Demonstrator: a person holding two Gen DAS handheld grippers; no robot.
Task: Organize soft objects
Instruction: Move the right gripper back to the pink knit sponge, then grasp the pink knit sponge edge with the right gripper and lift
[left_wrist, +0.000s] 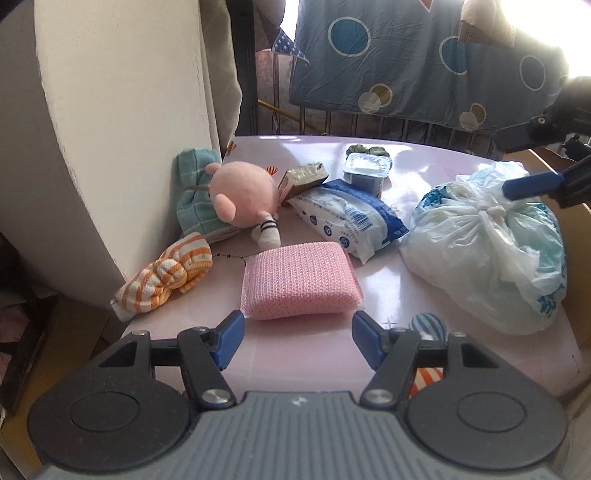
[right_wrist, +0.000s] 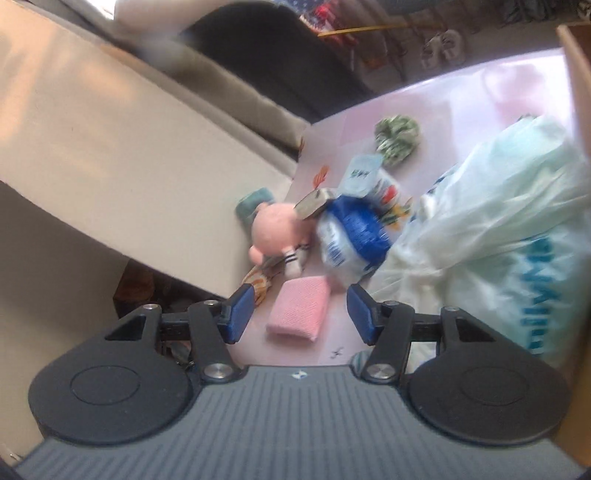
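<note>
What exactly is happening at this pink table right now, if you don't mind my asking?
A person with two handheld grippers is sorting soft things. The left gripper is open just short of the pink sponge, holding nothing. The right gripper is open and empty too, above the table near the tied plastic bag.

Pale pink table (left_wrist: 332, 354), cream wall (left_wrist: 122, 122), sunlit dotted blue sheet (left_wrist: 417, 62).
</note>
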